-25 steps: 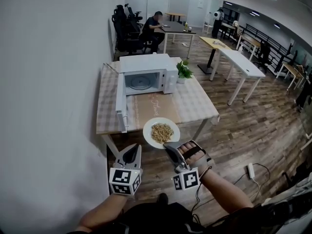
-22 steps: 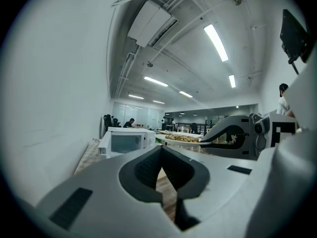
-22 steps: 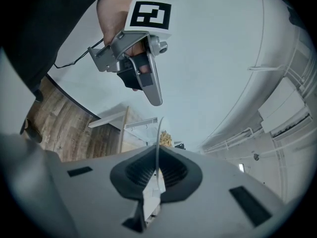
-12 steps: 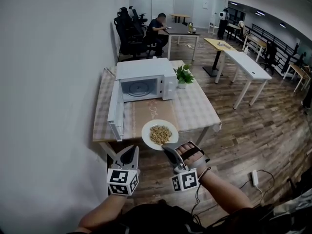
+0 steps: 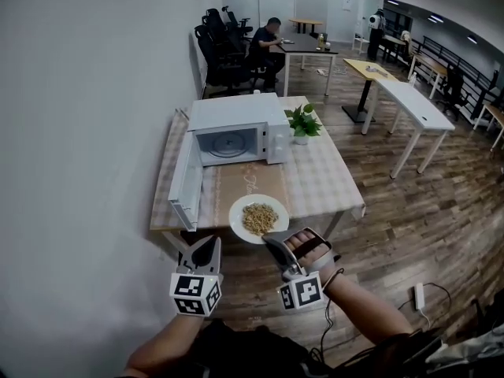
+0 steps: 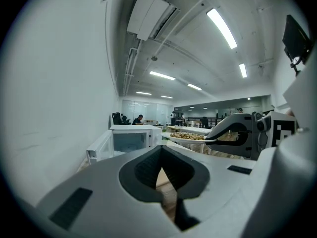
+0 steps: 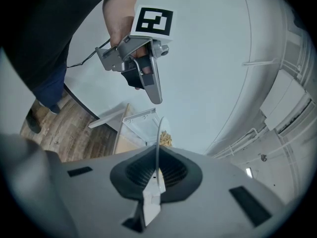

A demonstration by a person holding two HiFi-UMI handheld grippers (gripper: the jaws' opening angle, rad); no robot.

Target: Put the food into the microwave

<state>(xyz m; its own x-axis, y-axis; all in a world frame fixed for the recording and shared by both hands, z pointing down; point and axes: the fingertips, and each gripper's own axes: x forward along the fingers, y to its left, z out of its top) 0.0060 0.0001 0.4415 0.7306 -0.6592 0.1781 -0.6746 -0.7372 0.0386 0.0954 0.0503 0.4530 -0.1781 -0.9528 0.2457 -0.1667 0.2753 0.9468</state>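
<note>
A white plate (image 5: 258, 217) of brownish food hangs over the front edge of the checked table (image 5: 323, 181). My right gripper (image 5: 272, 240) is shut on the plate's near rim. In the right gripper view the plate (image 7: 158, 133) shows edge-on between the jaws of that gripper (image 7: 157, 171). The white microwave (image 5: 236, 131) stands at the table's back, its door (image 5: 187, 186) swung open to the left and its cavity lit. My left gripper (image 5: 206, 248) hovers left of the plate, shut and holding nothing. The left gripper view shows the microwave (image 6: 131, 138) ahead and the plate (image 6: 185, 137).
A potted plant (image 5: 302, 123) stands right of the microwave. A white wall runs along the left. Behind the table a person (image 5: 268, 39) sits at a desk beside black chairs (image 5: 220, 50). White desks (image 5: 409, 102) stand at the right, and a power strip (image 5: 419, 296) lies on the wood floor.
The view has drawn a little nearer to the table. The plate sits slightly farther over the front edge, still in my right gripper. The left gripper stays beside it.
</note>
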